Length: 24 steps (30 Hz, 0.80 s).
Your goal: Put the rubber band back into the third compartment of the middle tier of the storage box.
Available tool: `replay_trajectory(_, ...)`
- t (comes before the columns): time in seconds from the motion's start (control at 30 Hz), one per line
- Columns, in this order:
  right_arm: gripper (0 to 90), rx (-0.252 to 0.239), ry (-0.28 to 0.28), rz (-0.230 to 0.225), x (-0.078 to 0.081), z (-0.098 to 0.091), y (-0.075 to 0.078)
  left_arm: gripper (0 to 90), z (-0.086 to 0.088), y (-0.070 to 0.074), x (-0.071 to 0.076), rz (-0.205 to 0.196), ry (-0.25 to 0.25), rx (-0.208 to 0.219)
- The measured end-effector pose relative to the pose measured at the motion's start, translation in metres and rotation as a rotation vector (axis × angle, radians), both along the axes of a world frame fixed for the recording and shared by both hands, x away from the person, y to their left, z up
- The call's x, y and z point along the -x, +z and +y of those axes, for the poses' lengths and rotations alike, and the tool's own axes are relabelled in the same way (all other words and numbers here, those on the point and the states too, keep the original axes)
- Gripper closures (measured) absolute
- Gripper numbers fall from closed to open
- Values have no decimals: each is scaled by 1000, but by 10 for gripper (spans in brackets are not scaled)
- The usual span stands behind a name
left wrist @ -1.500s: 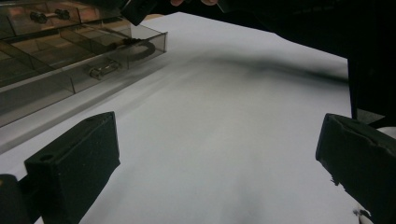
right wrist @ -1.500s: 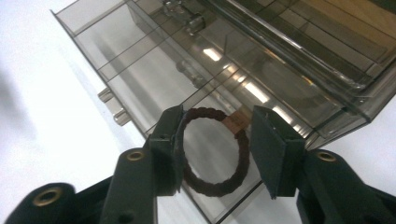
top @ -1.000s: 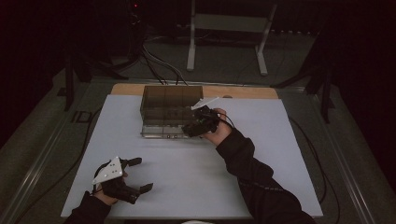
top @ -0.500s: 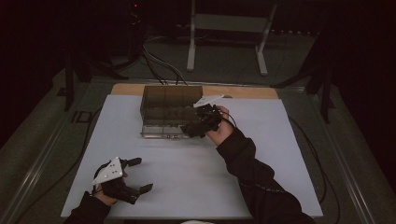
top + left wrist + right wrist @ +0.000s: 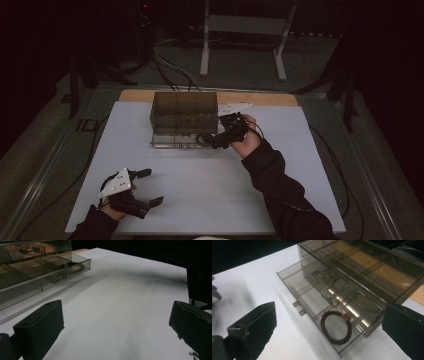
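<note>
Right gripper [image 5: 212,140] just opened wide, nothing clamped, above the organizer's pulled-out drawer [image 5: 312,300]; dark hair tie [image 5: 336,327] inside. Left gripper [image 5: 145,187] released, well away.

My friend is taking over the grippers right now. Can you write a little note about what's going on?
Left gripper: open, holding nothing, low over the near-left of the white table.
Right gripper: jaws have just opened wide, nothing between them, beside the smoky plastic drawer box.
Hair tie: lying in the end compartment of the pulled-out bottom drawer.
Done: tie dropped in.
Left, probably: push the drawer shut.
</note>
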State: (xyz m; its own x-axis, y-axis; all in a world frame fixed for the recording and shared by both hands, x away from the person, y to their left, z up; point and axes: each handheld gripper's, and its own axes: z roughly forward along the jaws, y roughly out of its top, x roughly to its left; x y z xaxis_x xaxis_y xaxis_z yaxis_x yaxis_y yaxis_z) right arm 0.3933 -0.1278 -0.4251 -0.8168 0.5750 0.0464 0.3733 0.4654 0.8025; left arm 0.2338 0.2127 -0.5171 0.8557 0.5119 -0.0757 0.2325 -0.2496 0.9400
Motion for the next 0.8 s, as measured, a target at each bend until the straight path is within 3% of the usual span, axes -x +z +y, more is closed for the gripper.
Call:
replay_trajectory(0.37, 0, -1, -17, -11, 13, -24, -8, 3, 0, -1, 0, 3, -1, -3)
replay_trajectory(0.8, 0, -26, -45, 7, 27, -56, -34, 3, -1, -1, 0, 3, -4, -6)
